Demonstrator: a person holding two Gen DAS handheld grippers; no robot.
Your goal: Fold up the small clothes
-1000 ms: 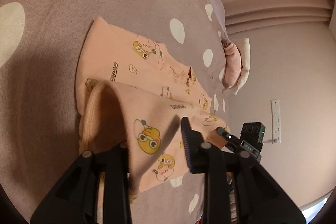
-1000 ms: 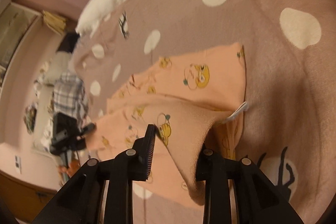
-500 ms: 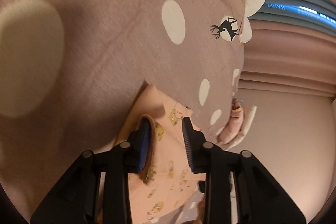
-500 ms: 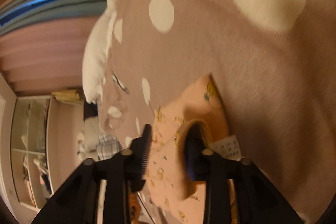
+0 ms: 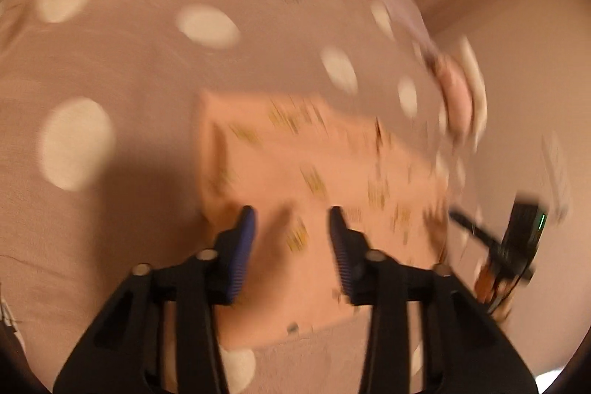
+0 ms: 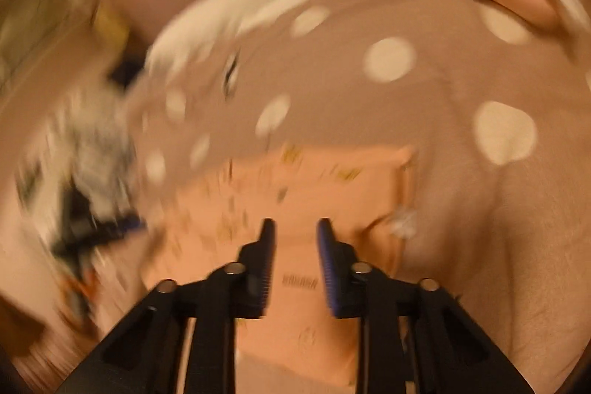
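Mauve spotted bedspread point(image 5: 122, 69) carries everything. Peach garment point(image 5: 314, 168) lies doubled mid-spread, flat, likely so next fold lands square. Your left gripper point(image 5: 291, 228) hangs above it, jaws part open, empty. Your right gripper point(image 6: 293, 239), jaws just narrowing, small gap, grips nothing. Both clear of cloth.

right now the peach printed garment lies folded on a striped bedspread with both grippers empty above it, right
Not quite: the bedspread is not striped. It is a mauve cover with pale polka dots, as the left wrist view shows. The rest holds: the peach printed garment lies folded, and the left gripper and right gripper hold nothing above it.
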